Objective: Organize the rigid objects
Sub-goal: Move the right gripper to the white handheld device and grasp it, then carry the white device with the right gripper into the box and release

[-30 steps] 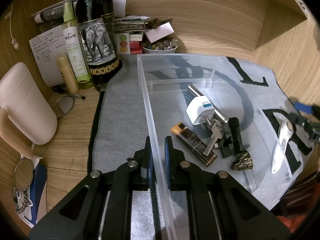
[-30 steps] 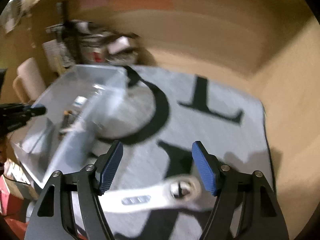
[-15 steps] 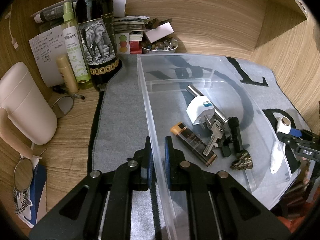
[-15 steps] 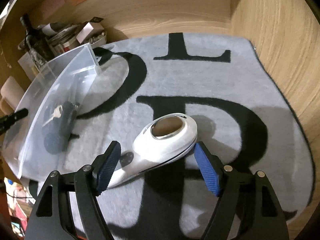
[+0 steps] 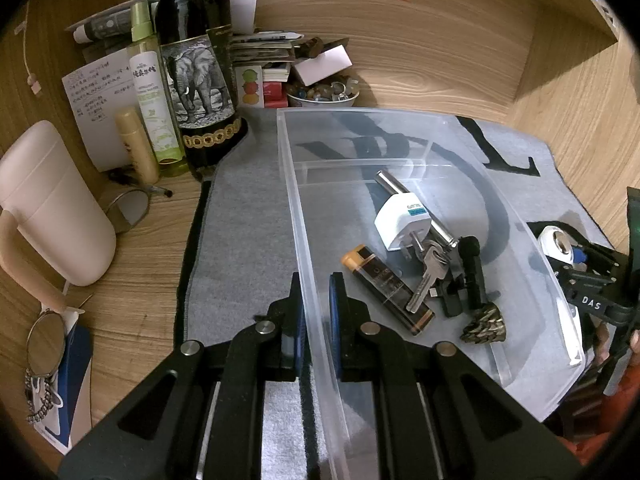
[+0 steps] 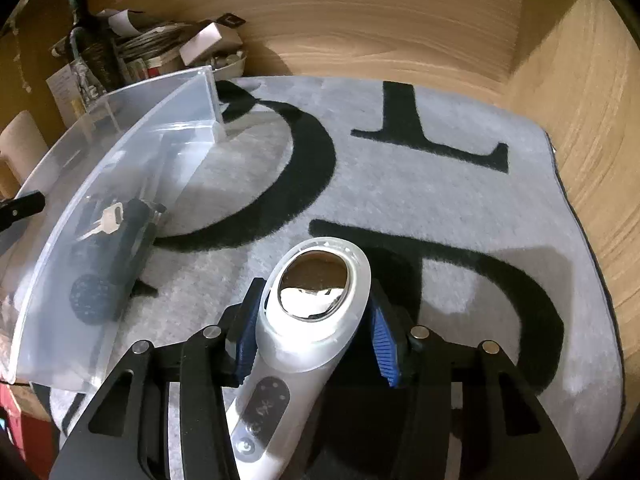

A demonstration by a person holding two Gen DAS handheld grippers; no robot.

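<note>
A clear plastic bin [image 5: 308,240] sits on a grey mat with black letters [image 6: 440,200]. My left gripper [image 5: 314,308] is shut on the bin's left wall. Inside lie a white plug adapter [image 5: 400,220], a metal rod [image 5: 396,188], keys [image 5: 426,276], a brown battery-like cylinder [image 5: 384,292], a black tool [image 5: 472,272] and a bronze cone [image 5: 486,326]. My right gripper [image 6: 314,344] is shut on a white handheld device with a round metal head [image 6: 316,316], held just right of the bin [image 6: 120,184]. The device also shows in the left wrist view [image 5: 558,244].
A wine bottle with an elephant label [image 5: 196,72], a green spray bottle [image 5: 152,92], a pink container [image 5: 52,204], papers and a bowl of trinkets [image 5: 324,94] crowd the back left. Wooden walls [image 6: 580,100] close the back and right.
My right gripper closed its jaws on the white device and lifted it off the mat, with its head now tilted up. The left gripper has stayed clamped on the bin wall.
</note>
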